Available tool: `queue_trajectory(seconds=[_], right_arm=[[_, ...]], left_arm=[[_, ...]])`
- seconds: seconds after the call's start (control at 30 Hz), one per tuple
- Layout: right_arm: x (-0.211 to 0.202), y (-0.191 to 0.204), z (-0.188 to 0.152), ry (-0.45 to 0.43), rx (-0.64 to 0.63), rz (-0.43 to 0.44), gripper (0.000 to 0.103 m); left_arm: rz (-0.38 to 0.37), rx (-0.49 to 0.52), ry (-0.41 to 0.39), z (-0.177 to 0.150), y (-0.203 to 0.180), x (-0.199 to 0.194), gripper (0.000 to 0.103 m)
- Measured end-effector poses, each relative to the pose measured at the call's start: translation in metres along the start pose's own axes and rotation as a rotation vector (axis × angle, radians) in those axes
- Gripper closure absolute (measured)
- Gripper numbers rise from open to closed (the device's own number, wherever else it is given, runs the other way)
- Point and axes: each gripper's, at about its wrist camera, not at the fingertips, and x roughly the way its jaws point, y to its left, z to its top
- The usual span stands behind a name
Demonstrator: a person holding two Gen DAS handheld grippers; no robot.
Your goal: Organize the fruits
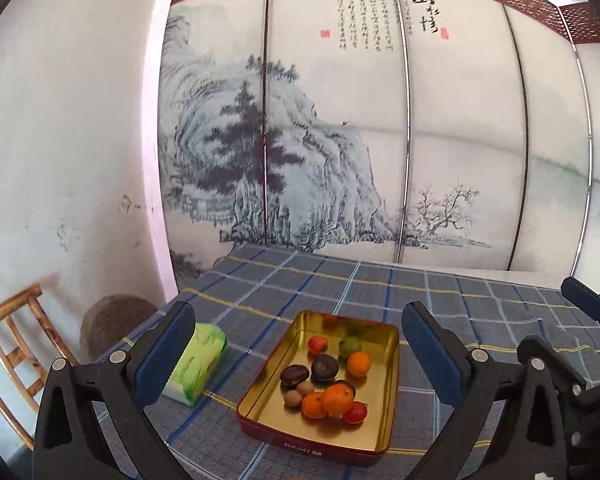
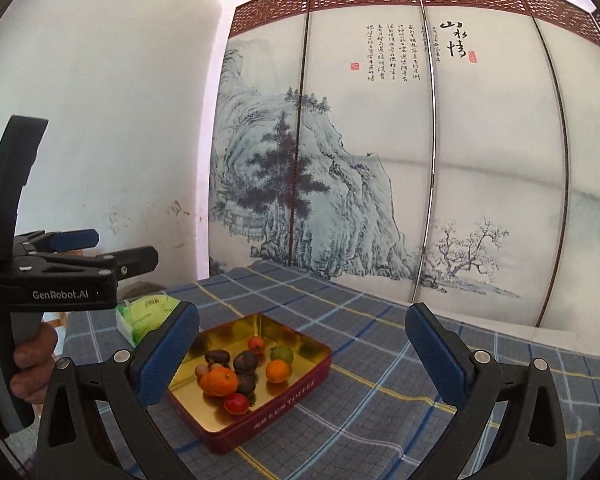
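Glossy metal tin on matt woven tablecloth

Both views are fisheye, each looking forward along its own gripper's 2 fingers, whose blue pads frame the lower left and lower right of the frame.

The left wrist view sits close above the near edge of the checked tablecloth and faces the painted folding screen, which fills the upper centre. The tin tray lies low and central. The right gripper intrudes at the right edge.

The right wrist view faces the same folding screen from further right, so the tin tray sits lower left of centre, corner-on. The left gripper appears at the left edge.

Both views share tray, tablecloth, screen and tissue pack.
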Motion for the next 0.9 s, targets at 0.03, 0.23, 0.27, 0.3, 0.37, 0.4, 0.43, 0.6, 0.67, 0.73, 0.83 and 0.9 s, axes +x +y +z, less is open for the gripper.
queue_trajectory(seconds=[0.03, 0.23, 0.27, 0.3, 0.37, 0.4, 0.43, 0.6, 0.67, 0.73, 0.83, 0.9], right_arm=[[-0.003, 0.000, 0.001, -0.007, 0.001, -0.001, 0.001], [-0.016, -0.001, 0.007, -0.042, 0.004, 0.002, 0.000], [-0.018, 0.000, 0.008, -0.045, 0.004, 0.001, 0.001], [-0.020, 0.000, 0.008, -0.047, 0.004, 0.001, 0.001], [-0.022, 0.000, 0.009, -0.050, 0.004, 0.001, 0.000], [-0.023, -0.001, 0.009, -0.053, 0.002, 0.000, 0.001], [-0.023, -0.001, 0.009, -0.054, 0.001, -0.002, 0.000], [-0.022, -0.003, 0.005, -0.043, 0.003, -0.007, 0.000], [-0.021, -0.005, 0.002, -0.030, 0.005, -0.010, 0.000], [-0.019, -0.007, -0.001, -0.014, 0.005, -0.013, 0.000], [-0.015, -0.013, -0.009, 0.026, 0.007, -0.018, 0.000], [-0.011, -0.019, -0.015, 0.061, 0.007, -0.019, 0.000]], left_arm=[[-0.002, 0.006, -0.003, 0.002, -0.002, -0.002, 0.000], [-0.007, 0.031, -0.013, 0.004, -0.011, -0.010, 0.000], [-0.010, 0.031, -0.011, 0.005, -0.012, -0.010, 0.000], [-0.013, 0.029, -0.009, 0.004, -0.012, -0.011, 0.000], [-0.021, 0.029, -0.003, 0.004, -0.013, -0.012, 0.000], [-0.023, 0.029, -0.001, 0.003, -0.012, -0.012, 0.000], [-0.026, 0.030, 0.003, 0.003, -0.013, -0.012, 0.000], [-0.032, 0.044, 0.017, 0.000, -0.018, -0.010, 0.000], [-0.042, 0.044, 0.033, -0.002, -0.021, -0.008, 0.000], [-0.045, 0.048, 0.041, -0.005, -0.024, -0.006, 0.000], [-0.018, 0.062, 0.031, -0.008, -0.029, -0.005, 0.000], [0.008, 0.078, 0.021, -0.010, -0.033, -0.005, 0.000]])
